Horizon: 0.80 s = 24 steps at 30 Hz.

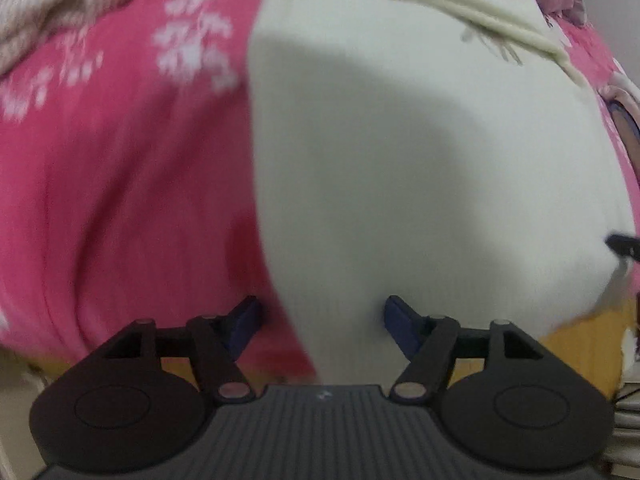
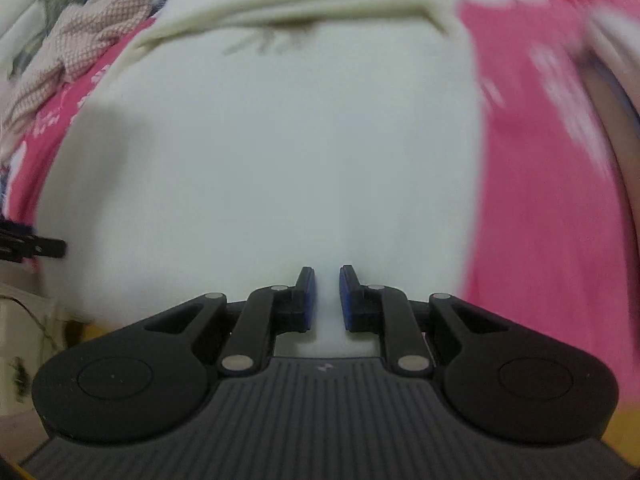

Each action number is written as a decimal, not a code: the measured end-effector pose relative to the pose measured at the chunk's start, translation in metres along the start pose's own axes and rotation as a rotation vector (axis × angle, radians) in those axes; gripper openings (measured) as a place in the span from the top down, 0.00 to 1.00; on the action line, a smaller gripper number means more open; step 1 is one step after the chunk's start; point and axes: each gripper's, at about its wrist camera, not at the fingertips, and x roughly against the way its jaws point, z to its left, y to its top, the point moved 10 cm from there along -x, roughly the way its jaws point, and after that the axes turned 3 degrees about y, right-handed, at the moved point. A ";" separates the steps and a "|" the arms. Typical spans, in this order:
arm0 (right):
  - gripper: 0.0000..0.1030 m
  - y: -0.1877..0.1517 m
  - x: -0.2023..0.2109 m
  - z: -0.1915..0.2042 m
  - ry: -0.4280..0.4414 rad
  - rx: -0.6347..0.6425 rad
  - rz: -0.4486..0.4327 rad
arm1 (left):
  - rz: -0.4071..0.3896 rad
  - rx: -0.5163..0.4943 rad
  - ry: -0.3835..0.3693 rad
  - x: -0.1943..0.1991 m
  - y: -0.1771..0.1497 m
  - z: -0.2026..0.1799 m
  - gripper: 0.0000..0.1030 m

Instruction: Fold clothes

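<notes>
Your left gripper (image 1: 320,322) points down with its jaws wide and nothing pinched, straddling the left edge of the cream ribbed knit garment (image 1: 420,160); that garment lies flat on the pink floral-print bedsheet (image 1: 120,184), its folded band at the far end; your right gripper (image 2: 327,298) has its jaws drawn narrow, and a strip of the cream cloth shows between the blue pads (image 2: 347,300), though the blur hides whether they pinch it; a beige waffle-knit cloth (image 2: 88,40) lies heaped far left.
</notes>
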 end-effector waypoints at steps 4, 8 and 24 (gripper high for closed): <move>0.86 -0.035 0.011 -0.012 -0.017 -0.146 0.108 | 0.050 -0.026 -0.005 0.000 -0.031 -0.003 0.32; 0.83 -0.045 0.016 -0.013 -0.037 -0.202 0.161 | 0.052 -0.068 0.016 0.009 -0.047 -0.002 0.31; 0.79 0.039 -0.034 0.176 0.403 -0.051 0.111 | -0.187 0.206 -0.103 0.034 -0.023 0.034 0.35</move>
